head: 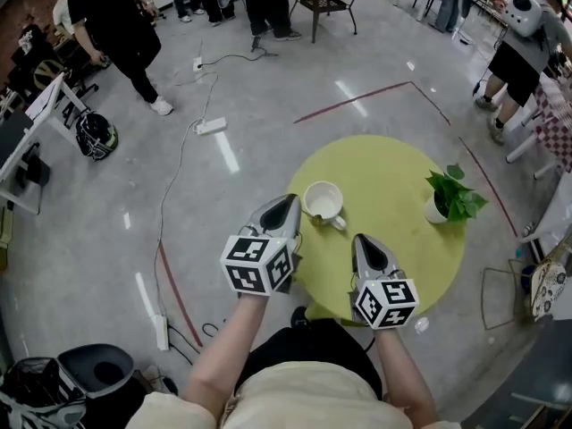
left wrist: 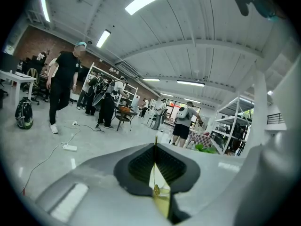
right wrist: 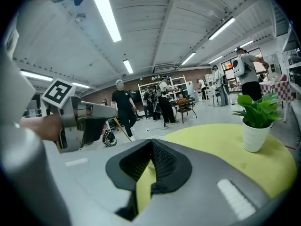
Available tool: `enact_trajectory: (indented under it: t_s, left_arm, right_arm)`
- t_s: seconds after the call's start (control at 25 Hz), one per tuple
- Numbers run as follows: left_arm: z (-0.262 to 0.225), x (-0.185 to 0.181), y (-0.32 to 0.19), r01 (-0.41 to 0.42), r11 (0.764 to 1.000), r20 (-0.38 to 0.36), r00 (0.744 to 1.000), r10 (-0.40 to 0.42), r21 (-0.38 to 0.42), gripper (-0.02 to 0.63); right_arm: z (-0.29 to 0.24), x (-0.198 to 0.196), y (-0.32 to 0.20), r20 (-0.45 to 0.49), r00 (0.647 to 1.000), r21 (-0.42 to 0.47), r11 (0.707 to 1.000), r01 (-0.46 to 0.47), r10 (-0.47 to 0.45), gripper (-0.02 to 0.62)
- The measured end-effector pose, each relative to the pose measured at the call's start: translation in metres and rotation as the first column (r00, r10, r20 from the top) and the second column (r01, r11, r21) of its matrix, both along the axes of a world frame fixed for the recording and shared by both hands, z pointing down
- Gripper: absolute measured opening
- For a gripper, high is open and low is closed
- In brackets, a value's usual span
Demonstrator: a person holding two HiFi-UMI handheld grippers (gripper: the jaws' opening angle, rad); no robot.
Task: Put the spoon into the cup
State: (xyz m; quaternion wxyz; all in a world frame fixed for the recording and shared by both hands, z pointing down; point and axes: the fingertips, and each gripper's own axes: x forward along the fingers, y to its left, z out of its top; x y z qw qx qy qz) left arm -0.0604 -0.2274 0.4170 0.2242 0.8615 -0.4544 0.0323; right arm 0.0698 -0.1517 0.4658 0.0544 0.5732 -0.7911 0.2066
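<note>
A white cup (head: 323,201) with a handle stands on the round yellow-green table (head: 393,172), left of its middle. My left gripper (head: 284,206) hovers just left of the cup at the table's edge and is shut on a thin gold spoon (left wrist: 155,173). The spoon stands upright between the pads in the left gripper view. In the right gripper view the spoon (right wrist: 123,132) pokes down out of the left gripper (right wrist: 110,113) as a yellow stick. My right gripper (head: 368,242) is over the table's near side, below the cup, jaws together and holding nothing (right wrist: 151,142).
A small green plant in a white pot (head: 451,197) stands at the table's right side (right wrist: 256,119). On the floor lie a power strip with cables (head: 211,126) and a helmet (head: 95,136). People stand at the far left (head: 116,25) and right (head: 523,52).
</note>
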Motion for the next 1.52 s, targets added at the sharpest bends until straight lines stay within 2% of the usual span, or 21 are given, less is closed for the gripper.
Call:
enact_trajectory:
  t_s: [0.32, 0.76, 1.52]
  left_arm:
    - [0.001, 0.017, -0.022, 0.012, 1.0, 0.006, 1.0, -0.012, 0.0, 0.005]
    - [0.031, 0.041, -0.046, 0.014, 0.998, 0.023, 1.0, -0.013, -0.054, 0.005]
    - [0.09, 0.053, -0.063, 0.063, 0.987, 0.029, 0.998, -0.059, -0.146, 0.005]
  right_arm:
    - [0.0, 0.012, -0.019, 0.001, 1.0, -0.002, 1.0, 0.017, -0.017, 0.0]
    - [0.02, 0.028, -0.035, 0.017, 1.0, -0.052, 0.998, 0.024, -0.024, 0.0]
    - [0.047, 0.036, -0.053, 0.03, 0.999, -0.109, 0.993, 0.043, -0.04, 0.0]
